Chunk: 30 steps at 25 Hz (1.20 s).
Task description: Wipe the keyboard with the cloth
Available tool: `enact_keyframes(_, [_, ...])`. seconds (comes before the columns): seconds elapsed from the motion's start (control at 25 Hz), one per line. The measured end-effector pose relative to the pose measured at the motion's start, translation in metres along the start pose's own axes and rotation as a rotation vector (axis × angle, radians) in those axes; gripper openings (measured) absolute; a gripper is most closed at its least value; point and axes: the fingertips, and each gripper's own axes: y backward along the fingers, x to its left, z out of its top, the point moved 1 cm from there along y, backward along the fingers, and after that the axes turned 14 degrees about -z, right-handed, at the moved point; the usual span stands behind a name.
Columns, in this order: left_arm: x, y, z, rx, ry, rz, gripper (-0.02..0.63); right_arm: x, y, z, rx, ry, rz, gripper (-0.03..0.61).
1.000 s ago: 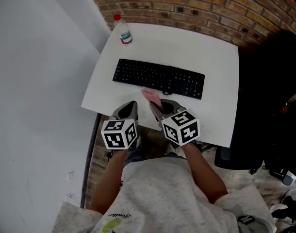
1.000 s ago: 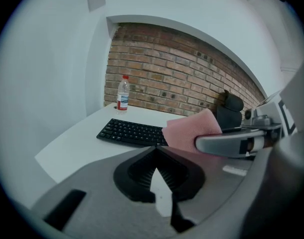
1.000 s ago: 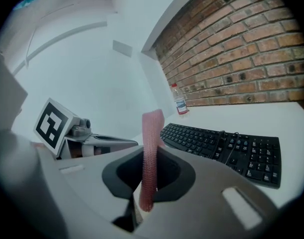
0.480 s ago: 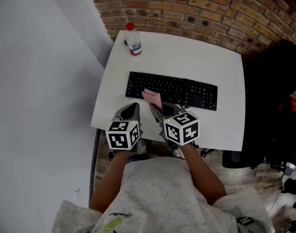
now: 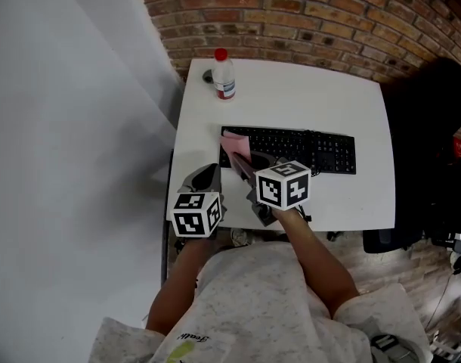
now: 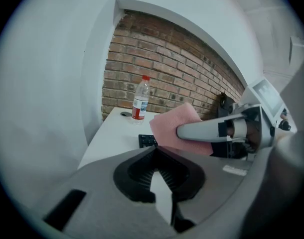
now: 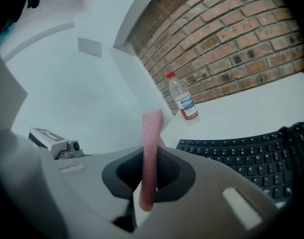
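Note:
A black keyboard [image 5: 298,149] lies across the white table [image 5: 291,97]. My right gripper [image 5: 242,165] is shut on a pink cloth [image 5: 236,145], which hangs over the keyboard's left end. In the right gripper view the cloth [image 7: 152,131] stands upright, pinched edge-on between the jaws of that gripper [image 7: 151,156], with the keys [image 7: 246,153] to the right. My left gripper [image 5: 207,177] hovers at the table's near left edge, its jaws together with nothing between them. The left gripper view shows the cloth [image 6: 174,126] just ahead of that gripper [image 6: 154,151].
A clear water bottle [image 5: 224,75] with a red cap stands at the table's far left corner, a small dark round thing [image 5: 207,75] beside it. A brick wall [image 5: 306,13] runs behind the table, a white wall [image 5: 72,127] on the left and a black chair [image 5: 427,142] on the right.
The right gripper has carried the cloth forward and left, from the keyboard's front edge to over its left end. The left gripper has stayed near the table's edge.

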Motion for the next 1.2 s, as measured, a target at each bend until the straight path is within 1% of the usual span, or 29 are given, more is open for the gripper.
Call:
enact_keyframes(0.24, [0.032,-0.003,0.009,0.012,-0.006,-0.034,-0.008,0.006,-0.04,0.007,0.012,-0.089,-0.027,0.026])
enact_keyframes(0.52, [0.047,-0.018,0.009,0.051,-0.021,-0.091,-0.008,-0.007,-0.074,0.009,0.014,-0.257,-0.066,0.026])
enact_keyframes(0.64, [0.053,-0.024,0.009,0.063,-0.02,-0.102,-0.008,-0.011,-0.086,0.007,0.032,-0.306,-0.066,0.025])
enact_keyframes(0.76, [0.054,-0.03,0.007,0.076,-0.021,-0.117,-0.008,-0.013,-0.095,0.006,0.055,-0.323,-0.07,0.021])
enact_keyframes(0.92, [0.054,-0.039,0.002,0.092,-0.02,-0.134,-0.008,-0.018,-0.106,0.001,0.088,-0.319,-0.09,0.012])
enact_keyframes(1.2, [0.055,-0.052,0.006,0.103,-0.028,-0.134,-0.008,-0.034,-0.105,0.002,0.119,-0.31,-0.134,0.015])
